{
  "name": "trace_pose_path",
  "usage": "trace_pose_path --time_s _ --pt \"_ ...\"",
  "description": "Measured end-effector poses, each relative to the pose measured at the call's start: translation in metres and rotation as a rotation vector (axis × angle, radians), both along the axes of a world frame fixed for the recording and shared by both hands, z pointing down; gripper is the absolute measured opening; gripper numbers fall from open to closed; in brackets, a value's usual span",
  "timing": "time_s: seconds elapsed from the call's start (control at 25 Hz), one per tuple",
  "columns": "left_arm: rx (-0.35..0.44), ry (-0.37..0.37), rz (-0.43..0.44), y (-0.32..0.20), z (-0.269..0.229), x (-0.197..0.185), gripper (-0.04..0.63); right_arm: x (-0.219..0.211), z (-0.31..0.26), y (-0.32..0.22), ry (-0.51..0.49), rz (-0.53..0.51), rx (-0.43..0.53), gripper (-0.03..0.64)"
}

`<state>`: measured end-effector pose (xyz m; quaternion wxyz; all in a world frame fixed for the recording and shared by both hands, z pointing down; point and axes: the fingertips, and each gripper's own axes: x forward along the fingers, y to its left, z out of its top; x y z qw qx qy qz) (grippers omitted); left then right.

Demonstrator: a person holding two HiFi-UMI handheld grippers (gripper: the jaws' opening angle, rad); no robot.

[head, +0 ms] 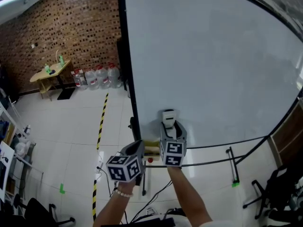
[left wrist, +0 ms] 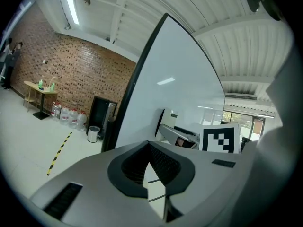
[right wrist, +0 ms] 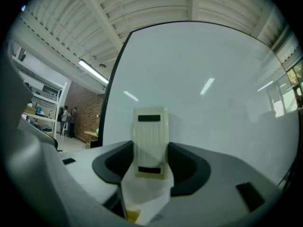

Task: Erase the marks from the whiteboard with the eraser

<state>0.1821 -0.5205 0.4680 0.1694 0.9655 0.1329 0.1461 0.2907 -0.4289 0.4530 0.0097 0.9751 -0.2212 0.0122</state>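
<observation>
right hand-held gripper (right wrist: 150,163) clamps the eraser (right wrist: 150,135) against the whiteboard (right wrist: 218,98) — left hand-held gripper (left wrist: 149,161) closed on nothing.

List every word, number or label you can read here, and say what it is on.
None is readable.
Whiteboard: no writing shows.
Eraser: two dark bars, no legible print.
Square markers on the cubes: patterns, not text.
Water bottles: labels too small to read.

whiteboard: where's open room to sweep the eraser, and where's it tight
Free: the whole whiteboard face above and right of the eraser. Tight: the lower left corner, where the right gripper holding the eraser sits near the black left frame and bottom rail, left gripper beside it.
</observation>
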Motion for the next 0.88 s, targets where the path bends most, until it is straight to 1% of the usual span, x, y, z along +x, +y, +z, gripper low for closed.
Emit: trace_pose_path --time_s 0.16,0.52,0.76,0.88 --pt "-0.013 0.004 -0.039 -0.031 0.000 -0.005 -0.012 -0.006 0.000 -0.035 0.003 -0.019 0.012 0.255" --pt "-0.030 0.000 -0.068 -0.051 0.004 -0.011 -0.012 -0.014 0.005 -0.066 0.015 -0.002 0.010 0.255" --pt "-0.035 0.001 -0.095 -0.065 0.008 -0.015 -0.012 -0.019 0.015 -0.090 0.024 -0.025 0.001 0.255" --pt "-0.041 -0.002 -0.107 -0.081 0.009 -0.017 -0.012 -0.020 0.021 -0.106 0.031 -0.025 -0.005 0.255"
